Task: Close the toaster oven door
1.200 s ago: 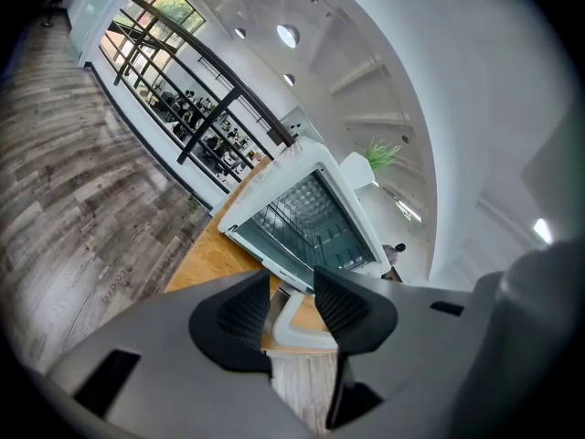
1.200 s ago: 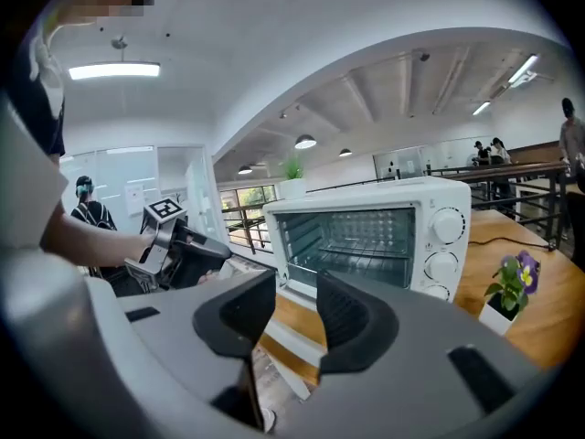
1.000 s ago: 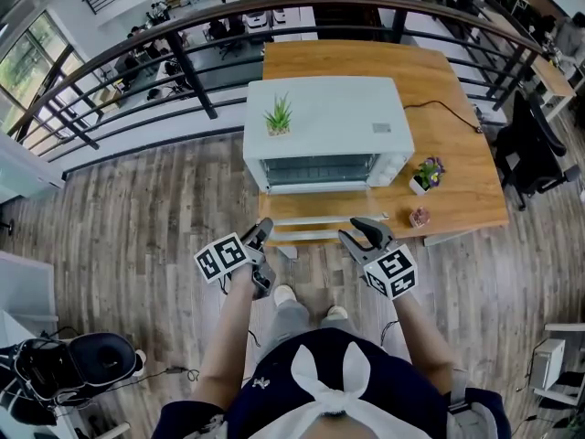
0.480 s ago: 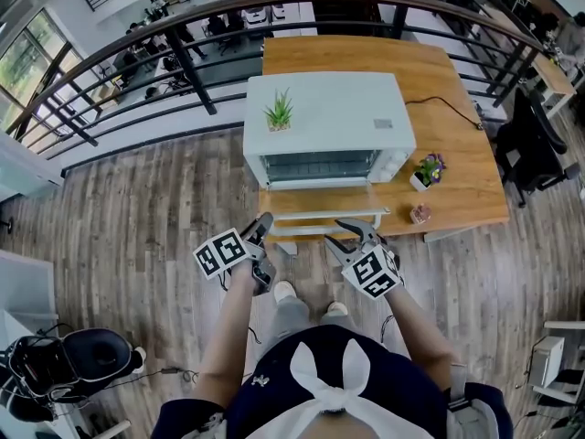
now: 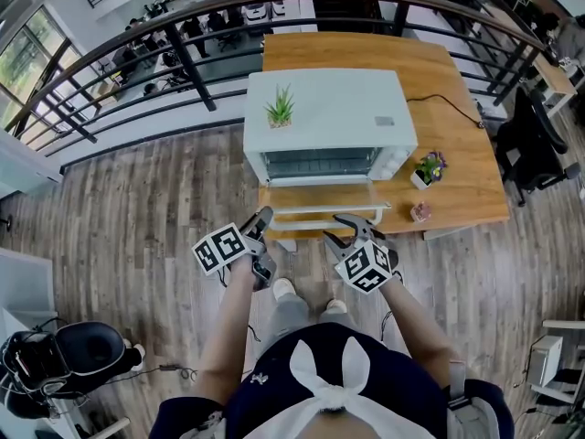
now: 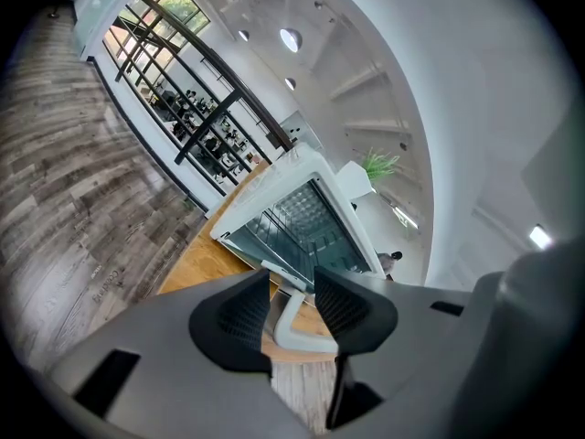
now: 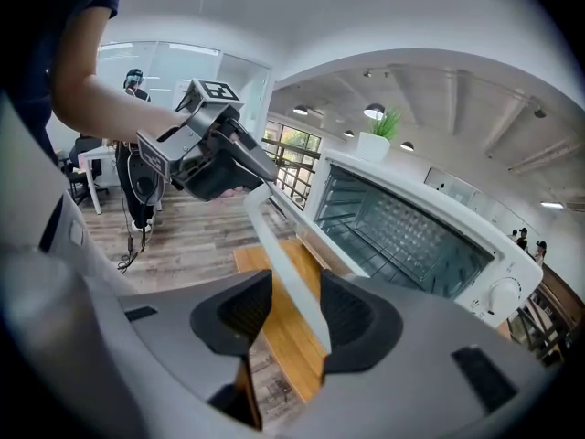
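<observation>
The white toaster oven [image 5: 329, 117] stands on a wooden table [image 5: 457, 71], and its door [image 5: 320, 199] hangs open, dropped flat toward the person, with the pale handle [image 5: 322, 214] running along the edge farthest from the oven's mouth. The wire rack shows inside the bare cavity. A small green plant [image 5: 280, 112] sits on top of the oven, toward its left side. Just right of the oven, on the table, is a little pot of purple flowers [image 5: 426, 171], with a small pinkish thing [image 5: 420, 215] in front of that. A black cord [image 5: 446, 109] trails off from behind the oven's right side. The person stands in front of the oven, at the open door, with a gripper in each hand. The left gripper [image 6: 291, 283] is at the left end of the handle. Its fingers are spread apart, and the bent end of the bar shows in the gap beyond them, apparently not touching either pad. The right gripper [image 7: 294, 286] is toward the right end of the handle and tilts downward. Its jaws have just been opening. The bar passes between them, close to one pad, though as far as I can tell neither one is pressing on it. Behind the oven and table runs a dark railing [image 5: 183, 27].
</observation>
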A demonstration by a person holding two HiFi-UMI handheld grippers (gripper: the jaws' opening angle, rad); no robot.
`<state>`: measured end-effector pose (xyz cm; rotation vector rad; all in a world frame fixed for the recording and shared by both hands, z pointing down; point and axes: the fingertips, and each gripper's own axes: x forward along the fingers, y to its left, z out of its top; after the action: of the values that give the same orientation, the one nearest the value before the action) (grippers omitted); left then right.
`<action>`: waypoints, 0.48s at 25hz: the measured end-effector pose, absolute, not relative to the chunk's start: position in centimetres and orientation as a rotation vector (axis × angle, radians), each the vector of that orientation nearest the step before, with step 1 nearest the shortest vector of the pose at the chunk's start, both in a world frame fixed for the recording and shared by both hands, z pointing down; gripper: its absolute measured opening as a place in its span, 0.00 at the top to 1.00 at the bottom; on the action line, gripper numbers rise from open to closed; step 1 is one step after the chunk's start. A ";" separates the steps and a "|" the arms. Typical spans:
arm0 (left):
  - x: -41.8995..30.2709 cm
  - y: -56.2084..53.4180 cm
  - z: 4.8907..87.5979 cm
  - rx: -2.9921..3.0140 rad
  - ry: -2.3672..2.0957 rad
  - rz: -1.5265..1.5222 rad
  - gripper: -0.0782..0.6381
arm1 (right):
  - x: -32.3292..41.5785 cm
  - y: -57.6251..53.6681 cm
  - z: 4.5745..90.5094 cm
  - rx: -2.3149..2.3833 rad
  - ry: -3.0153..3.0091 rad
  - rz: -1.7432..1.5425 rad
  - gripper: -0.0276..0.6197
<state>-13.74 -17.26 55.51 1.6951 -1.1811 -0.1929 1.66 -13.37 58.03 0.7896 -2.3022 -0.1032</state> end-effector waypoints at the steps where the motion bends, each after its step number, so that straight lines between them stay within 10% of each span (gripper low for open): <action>1: -13.7 -17.3 55.4 1.695 -1.181 -0.194 0.67 | 1.6 -13.5 58.0 0.794 -2.297 -0.109 0.69; 12: -13.7 -17.6 55.3 1.682 -1.172 -0.219 0.67 | 1.6 -13.9 57.9 0.806 -2.286 -0.136 0.72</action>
<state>-13.72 -17.59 55.27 1.6818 -1.1720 -0.2192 1.65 -13.94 57.92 0.8058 -2.2864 -0.1358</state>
